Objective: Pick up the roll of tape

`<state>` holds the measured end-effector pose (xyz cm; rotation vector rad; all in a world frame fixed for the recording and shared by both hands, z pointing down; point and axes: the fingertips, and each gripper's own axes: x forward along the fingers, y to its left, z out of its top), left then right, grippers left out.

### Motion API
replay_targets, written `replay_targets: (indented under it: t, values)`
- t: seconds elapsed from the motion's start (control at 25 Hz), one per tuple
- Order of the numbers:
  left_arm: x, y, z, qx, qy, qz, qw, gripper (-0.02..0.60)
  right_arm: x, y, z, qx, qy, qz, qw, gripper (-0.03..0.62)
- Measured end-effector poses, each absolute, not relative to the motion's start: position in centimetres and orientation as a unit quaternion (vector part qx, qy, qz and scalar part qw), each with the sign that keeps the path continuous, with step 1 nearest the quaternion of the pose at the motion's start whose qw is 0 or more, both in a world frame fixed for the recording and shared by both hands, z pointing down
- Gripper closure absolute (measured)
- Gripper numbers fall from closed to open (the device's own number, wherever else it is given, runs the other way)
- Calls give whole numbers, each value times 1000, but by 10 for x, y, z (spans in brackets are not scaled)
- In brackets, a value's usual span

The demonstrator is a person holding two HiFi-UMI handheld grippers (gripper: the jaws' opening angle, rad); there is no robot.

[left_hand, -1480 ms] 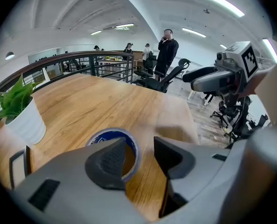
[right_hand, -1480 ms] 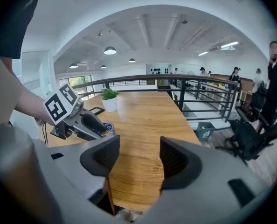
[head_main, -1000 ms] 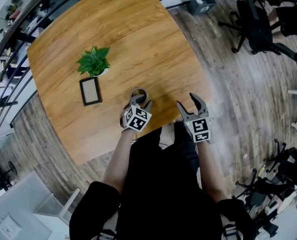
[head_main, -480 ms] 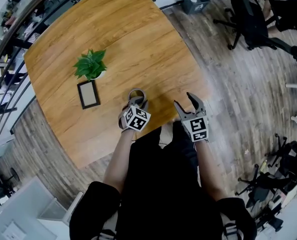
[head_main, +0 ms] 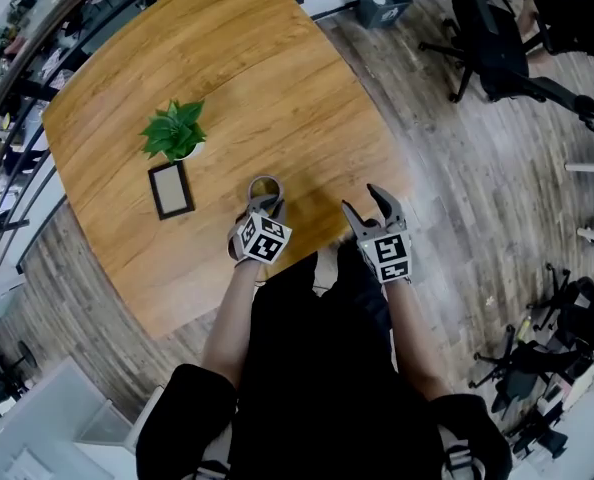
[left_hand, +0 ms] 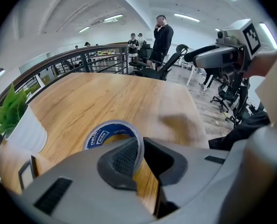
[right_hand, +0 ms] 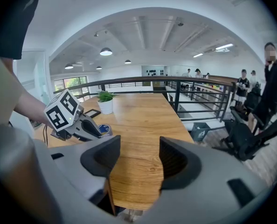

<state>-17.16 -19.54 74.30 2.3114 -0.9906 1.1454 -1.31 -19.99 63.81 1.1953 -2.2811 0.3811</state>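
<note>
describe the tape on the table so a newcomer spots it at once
Start at the wooden table and go to its near edge, in front of the person. There the left claw, whose jaws have just been closing, pinches the wall of the tape. Unlike the leafy plant and flat dark frame to its left, it is a small ring with a blue core.

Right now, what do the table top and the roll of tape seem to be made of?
The table top: wood or wood-look laminate, smooth satin finish; grain lines run across it. The roll of tape: probably clear plastic tape, glossy, on a blue printed core, likely cardboard; its wall looks translucent.
</note>
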Motion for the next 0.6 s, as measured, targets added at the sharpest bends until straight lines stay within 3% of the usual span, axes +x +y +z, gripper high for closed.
replay_targets:
  t: [0.6]
  values:
    - [-173, -199, 720, 824, -377, 377, 192, 523, -23, -206, 627, 425, -857, 137, 255, 316]
